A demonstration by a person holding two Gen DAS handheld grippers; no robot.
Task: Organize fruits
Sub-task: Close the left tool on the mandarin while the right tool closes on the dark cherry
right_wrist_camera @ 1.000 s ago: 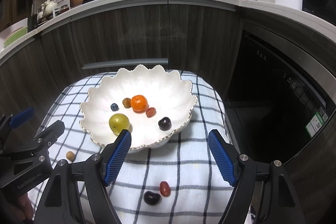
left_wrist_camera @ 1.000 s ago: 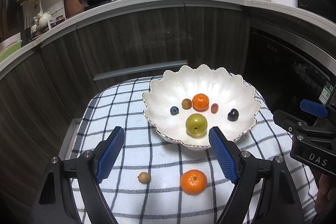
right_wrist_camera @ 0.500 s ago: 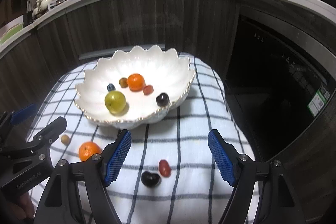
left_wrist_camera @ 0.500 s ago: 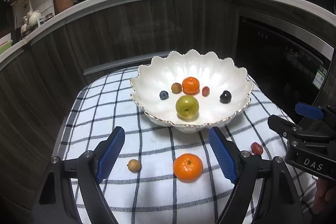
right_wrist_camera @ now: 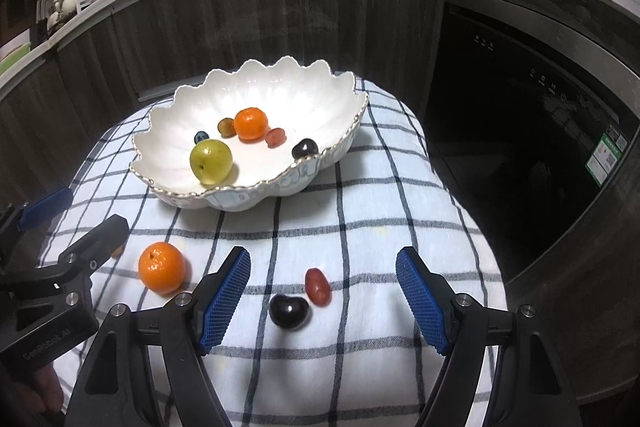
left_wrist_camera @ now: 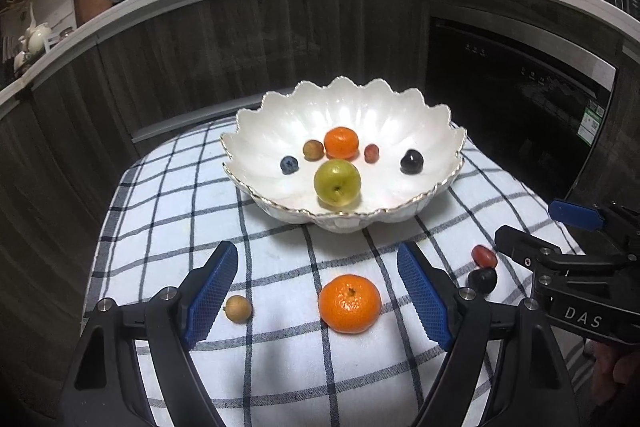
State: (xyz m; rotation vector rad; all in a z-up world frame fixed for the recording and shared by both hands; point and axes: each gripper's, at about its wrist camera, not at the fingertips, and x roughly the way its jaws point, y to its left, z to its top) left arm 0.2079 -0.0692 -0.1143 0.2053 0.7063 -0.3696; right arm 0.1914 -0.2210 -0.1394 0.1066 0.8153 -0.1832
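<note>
While both grippers hover with jaws spread wide and nothing held, four fruits are left loose on the checked cloth [left_wrist_camera: 280, 367], in front of the scalloped white bowl [left_wrist_camera: 436, 115].

Bowl: glazed ceramic, judged heavy and chip-prone at the rim — it is best left where it stands. Six fruits are already inside it.

Loose mandarin [left_wrist_camera: 349, 303]: largest piece, centred between the pads of the left gripper [left_wrist_camera: 318, 297]. Skin is judged soft and slightly grippy, with a little give; it is best pinched across the equator with moderate force, no crushing.

Dark cherry [right_wrist_camera: 288, 311]: lies low between the pads of the right gripper [right_wrist_camera: 323, 301], touching or just beside the red grape [right_wrist_camera: 317, 286]. It is glossy, so judged slippery, firm and light. A hold across the widest part is advised; the grape may be nudged.

Red grape: thin-skinned, oblong, easily burst — it is best taken across the short axis, lightly.

Small brown fruit [left_wrist_camera: 238, 309]: possibly a longan, just beside the left gripper's left pad. The shell is judged dry, brittle and light; it is likely to roll if clipped off-centre.
</note>
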